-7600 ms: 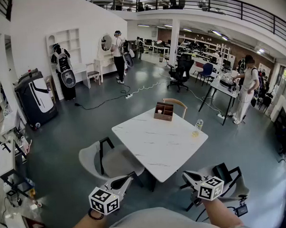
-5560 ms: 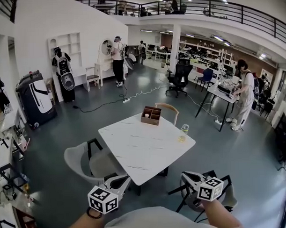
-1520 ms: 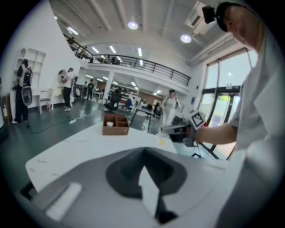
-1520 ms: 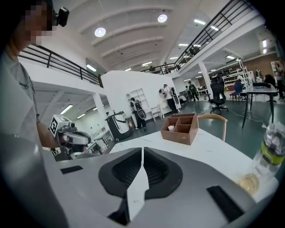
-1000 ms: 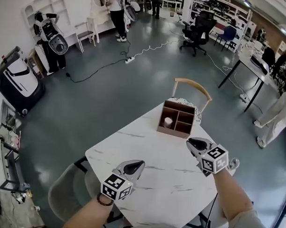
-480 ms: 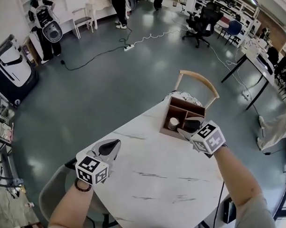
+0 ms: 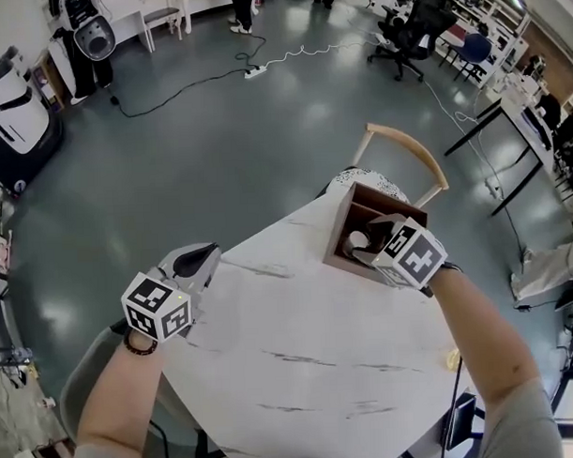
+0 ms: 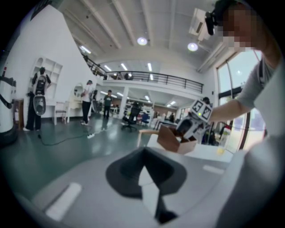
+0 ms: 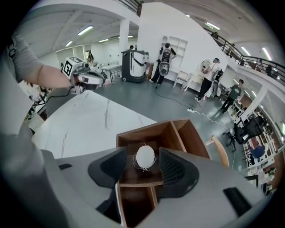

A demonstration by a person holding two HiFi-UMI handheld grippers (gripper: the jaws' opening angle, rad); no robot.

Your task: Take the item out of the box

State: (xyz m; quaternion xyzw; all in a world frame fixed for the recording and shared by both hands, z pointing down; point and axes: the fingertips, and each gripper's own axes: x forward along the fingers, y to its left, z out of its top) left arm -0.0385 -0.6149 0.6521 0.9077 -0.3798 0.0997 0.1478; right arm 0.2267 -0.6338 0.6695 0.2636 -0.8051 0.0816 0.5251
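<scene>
White marble table (image 7: 319, 363) (glossy grey floor (image 7: 217, 132)); right tool (image 9: 143, 164) opening astride, seemingly, an egg (image 9: 145, 156); left tool (image 8: 143, 171) together.

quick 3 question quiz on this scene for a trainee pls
1. Where is the white item?
A) in a compartment of the box
B) on the bare tabletop
C) in the left gripper

2. True or false: the left gripper is over the box.

3. What stands between the jaws of the right gripper?

Key
1. A
2. False. It is off the edge of the table, away from the box, with its jaws together.
3. The item. The jaws are opening on either side of it and do not touch it.
</scene>
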